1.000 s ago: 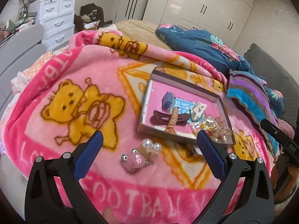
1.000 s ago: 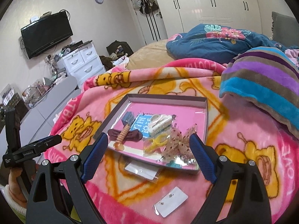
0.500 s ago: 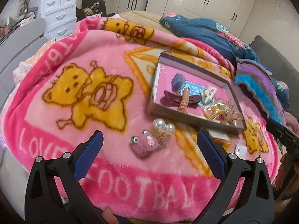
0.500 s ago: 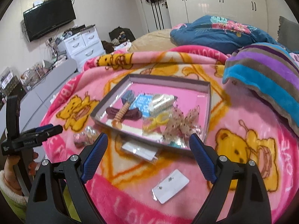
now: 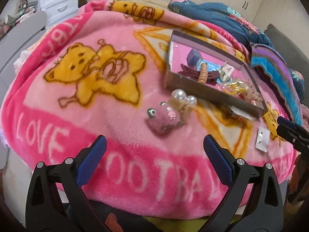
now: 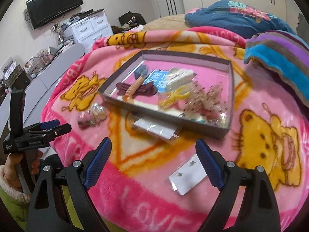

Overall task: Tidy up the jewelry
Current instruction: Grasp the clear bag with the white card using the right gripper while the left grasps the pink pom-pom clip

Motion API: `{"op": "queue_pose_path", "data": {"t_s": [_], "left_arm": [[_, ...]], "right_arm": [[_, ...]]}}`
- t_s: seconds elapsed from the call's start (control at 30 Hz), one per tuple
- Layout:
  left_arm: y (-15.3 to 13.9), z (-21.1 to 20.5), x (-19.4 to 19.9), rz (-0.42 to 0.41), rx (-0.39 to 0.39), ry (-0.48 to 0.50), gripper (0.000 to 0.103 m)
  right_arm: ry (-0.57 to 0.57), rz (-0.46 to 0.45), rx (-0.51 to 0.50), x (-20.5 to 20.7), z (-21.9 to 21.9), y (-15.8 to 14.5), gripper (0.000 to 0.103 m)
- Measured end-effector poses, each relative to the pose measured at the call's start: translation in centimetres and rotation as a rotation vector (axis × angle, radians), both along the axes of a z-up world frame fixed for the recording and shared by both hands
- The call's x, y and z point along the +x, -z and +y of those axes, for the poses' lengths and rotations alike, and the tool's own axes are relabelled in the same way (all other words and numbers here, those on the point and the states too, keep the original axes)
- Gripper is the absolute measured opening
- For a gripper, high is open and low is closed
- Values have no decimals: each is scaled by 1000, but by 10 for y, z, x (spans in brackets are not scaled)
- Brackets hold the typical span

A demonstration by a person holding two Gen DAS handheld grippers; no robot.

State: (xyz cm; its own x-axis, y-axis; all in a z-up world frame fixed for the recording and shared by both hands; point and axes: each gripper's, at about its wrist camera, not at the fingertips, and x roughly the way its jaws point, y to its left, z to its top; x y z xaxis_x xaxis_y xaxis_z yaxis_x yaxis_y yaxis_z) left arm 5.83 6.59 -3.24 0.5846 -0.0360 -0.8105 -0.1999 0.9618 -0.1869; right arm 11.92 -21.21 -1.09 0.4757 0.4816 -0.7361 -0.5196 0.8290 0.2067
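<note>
- Left gripper [image 5: 153, 145]: I hold it above the near edge of the pink blanket [image 5: 92, 119]; jaws spread wide, nothing between the blue pads.
- Right gripper [image 6: 153, 150]: I hold it low over the blanket's near side; jaws wide, nothing gripped. The earring card [image 6: 187, 176] lies on the blanket under its right finger, not touched by the pads as far as I can tell.
- Tray [image 6: 119, 100]: shallow grey-walled box with a pink floor, resting on the blanket well beyond both grippers.
- Tray contents: maroon hair clip with a tan ribbed bar [image 6: 135, 89], blue card [image 6: 157, 78], white clip [image 6: 179, 76], yellow piece in clear wrap [image 6: 176, 95], dotted bow [image 6: 208, 96], small blue-grey item [image 6: 141, 70].
- Pink fuzzy clip with green eyes [image 5: 163, 118]: loose on the blanket, just outside the tray's near-left corner, ahead of the left gripper.
- Pearl clip [image 5: 183, 98]: touching the pink fuzzy clip, beside the tray wall.
- Clear packet [image 6: 156, 128]: on the blanket, partly tucked under the tray's near wall.
- Striped blanket [image 6: 280, 58] and blue floral quilt [image 6: 231, 17]: heaped beyond the tray, on the right.
- White drawers [image 6: 90, 27] and wall television [image 6: 56, 4]: background, left.
</note>
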Motion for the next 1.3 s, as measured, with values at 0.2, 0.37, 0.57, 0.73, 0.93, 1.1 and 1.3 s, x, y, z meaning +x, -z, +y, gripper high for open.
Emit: {"op": "queue_pose_path", "data": {"t_s": [0.2, 0.37, 0.57, 0.73, 0.93, 1.1, 1.3], "left_arm": [[3, 1, -1, -1, 54, -12, 94], [6, 4, 0, -3, 71, -18, 94], [7, 2, 5, -11, 64, 8, 84], [10, -2, 11, -5, 64, 22, 78], [11, -3, 18, -5, 61, 24, 78], [13, -5, 27, 0, 60, 28, 78], [20, -4, 39, 14, 62, 37, 78]], "right_arm": [[-49, 24, -9, -9, 17, 11, 88], [-77, 40, -17, -14, 28, 19, 88], [-56, 62, -13, -8, 32, 25, 88], [-27, 82, -3, 2, 31, 29, 88], [14, 81, 0, 11, 31, 30, 88], [72, 108, 13, 22, 30, 35, 88], [128, 134, 17, 34, 31, 42, 88]]}}
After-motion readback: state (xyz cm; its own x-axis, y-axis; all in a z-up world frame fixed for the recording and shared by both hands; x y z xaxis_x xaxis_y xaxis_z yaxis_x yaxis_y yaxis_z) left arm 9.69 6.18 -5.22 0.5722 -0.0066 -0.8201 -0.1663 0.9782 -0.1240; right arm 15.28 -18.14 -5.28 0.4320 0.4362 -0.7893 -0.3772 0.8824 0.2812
